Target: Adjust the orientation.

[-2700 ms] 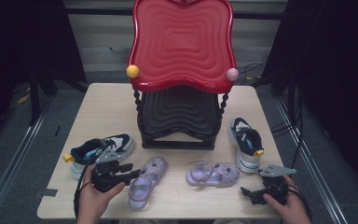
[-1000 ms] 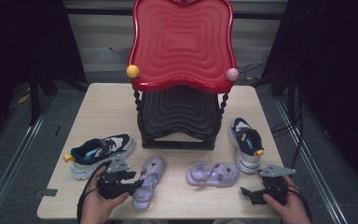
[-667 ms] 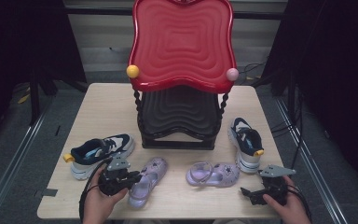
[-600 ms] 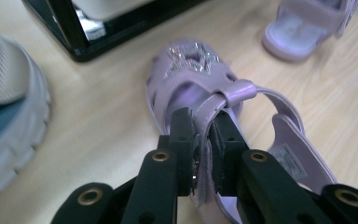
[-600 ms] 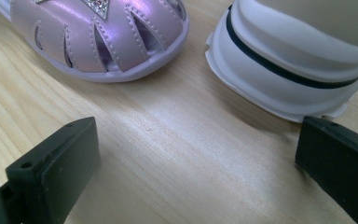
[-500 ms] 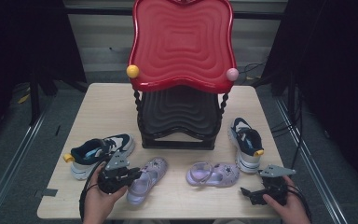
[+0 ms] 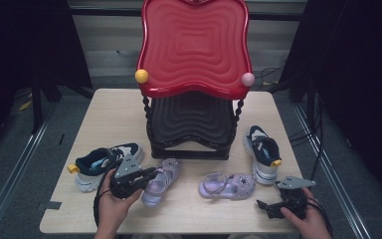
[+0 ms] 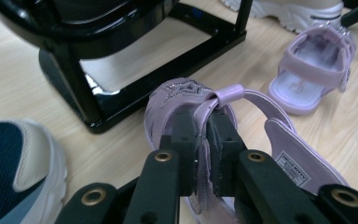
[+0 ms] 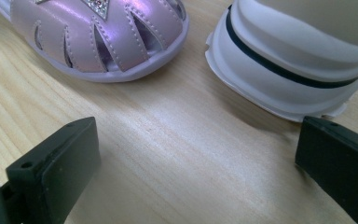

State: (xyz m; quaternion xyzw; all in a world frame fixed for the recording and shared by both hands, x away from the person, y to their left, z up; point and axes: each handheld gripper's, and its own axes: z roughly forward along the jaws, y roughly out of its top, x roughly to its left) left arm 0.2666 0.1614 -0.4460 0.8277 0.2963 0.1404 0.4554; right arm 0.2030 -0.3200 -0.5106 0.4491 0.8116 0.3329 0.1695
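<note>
Far left of counter (image 7: 104,107): navy-and-white sneaker (image 7: 102,164), untouched; just beside it, left hand-held gripper (image 7: 149,175) clamped tight on side strap of lilac sandal (image 7: 160,175), sandal resting on counter before black foot of red two-tier rack (image 7: 194,45); jaws just closed, strap pinched between pads (image 8: 186,140). Centre-right: second lilac sandal (image 7: 227,185), then second sneaker (image 7: 261,152). Far right: right hand-held gripper (image 7: 268,208) wide open, holding nothing, low over counter. Step judged: grasp secured, lift pending; next move calls for clean raise clear of rack's foot, presumably onto a shelf.
</note>
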